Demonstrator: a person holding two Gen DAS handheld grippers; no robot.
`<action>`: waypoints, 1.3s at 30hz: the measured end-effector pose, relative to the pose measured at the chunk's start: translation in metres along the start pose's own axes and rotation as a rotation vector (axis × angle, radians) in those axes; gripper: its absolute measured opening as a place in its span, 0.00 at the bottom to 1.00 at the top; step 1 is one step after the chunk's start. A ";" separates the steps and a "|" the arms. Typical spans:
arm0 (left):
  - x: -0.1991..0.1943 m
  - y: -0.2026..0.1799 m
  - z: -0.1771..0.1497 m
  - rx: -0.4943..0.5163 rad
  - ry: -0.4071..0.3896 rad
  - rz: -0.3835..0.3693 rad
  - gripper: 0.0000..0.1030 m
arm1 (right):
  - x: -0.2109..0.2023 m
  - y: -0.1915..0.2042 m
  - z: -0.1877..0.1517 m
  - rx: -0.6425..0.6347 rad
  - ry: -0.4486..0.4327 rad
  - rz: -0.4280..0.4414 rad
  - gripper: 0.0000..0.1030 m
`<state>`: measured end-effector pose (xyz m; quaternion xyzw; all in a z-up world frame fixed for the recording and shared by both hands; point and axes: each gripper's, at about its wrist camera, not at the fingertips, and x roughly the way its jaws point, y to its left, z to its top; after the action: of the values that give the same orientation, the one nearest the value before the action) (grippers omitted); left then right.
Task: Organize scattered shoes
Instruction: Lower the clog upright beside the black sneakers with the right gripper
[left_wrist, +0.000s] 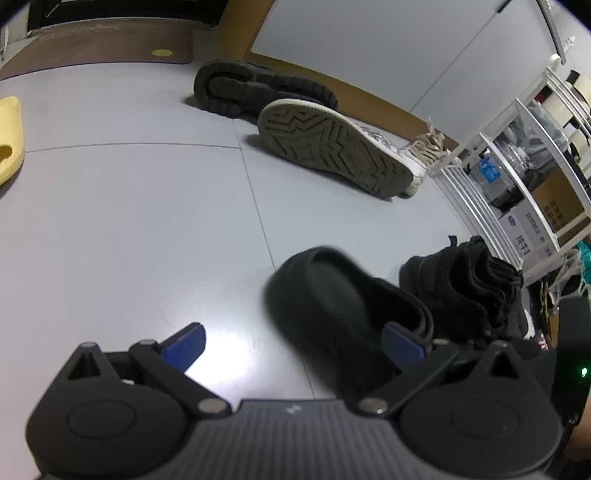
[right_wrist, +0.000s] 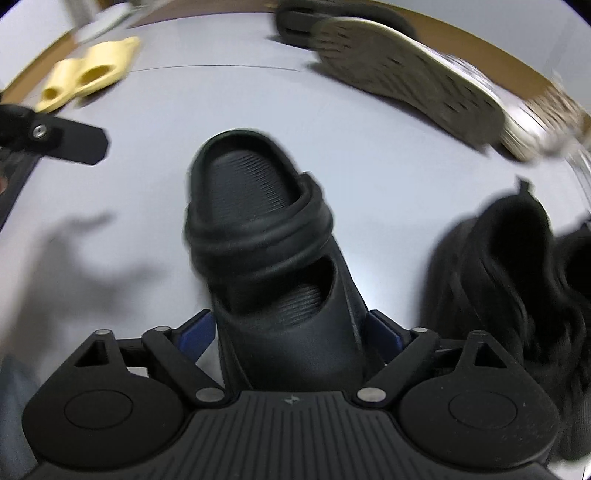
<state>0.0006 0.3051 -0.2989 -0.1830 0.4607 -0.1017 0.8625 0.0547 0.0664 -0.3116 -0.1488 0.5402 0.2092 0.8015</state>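
Straddling the black slide (right_wrist: 273, 258), my right gripper (right_wrist: 291, 332) stands wide, pads beside its sides; whether they press I cannot tell. My left gripper (left_wrist: 295, 343) gapes empty, that slide beside its right finger.

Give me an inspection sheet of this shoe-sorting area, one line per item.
Surface: pale grey tiled floor, glare patch near the left hand-held gripper.
Job's things: black foam clog upright; black knit sneaker beside it; white sneaker with tan tread sole on its side; dark chunky-soled shoe on its side behind it; yellow foam slides apart.
Clutter: nothing seen.
Grippers: left hand-held gripper open, holding nothing; right hand-held gripper wide, clog's toe end between its fingers, contact unclear.
Cables: nothing seen.
Surroundings: white slatted rack with boxes; wood-trimmed white wall.
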 end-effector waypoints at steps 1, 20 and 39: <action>0.000 0.000 0.000 -0.002 0.001 0.004 1.00 | -0.001 0.000 -0.001 0.025 0.012 0.006 0.85; 0.005 0.003 0.001 -0.014 0.016 0.071 1.00 | 0.018 -0.011 0.016 0.104 0.015 0.052 0.96; 0.009 -0.005 -0.001 0.003 0.021 0.036 1.00 | 0.001 -0.015 -0.008 0.189 0.055 -0.052 0.86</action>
<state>0.0048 0.2975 -0.3045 -0.1724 0.4728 -0.0889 0.8595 0.0559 0.0503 -0.3154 -0.0923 0.5753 0.1323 0.8019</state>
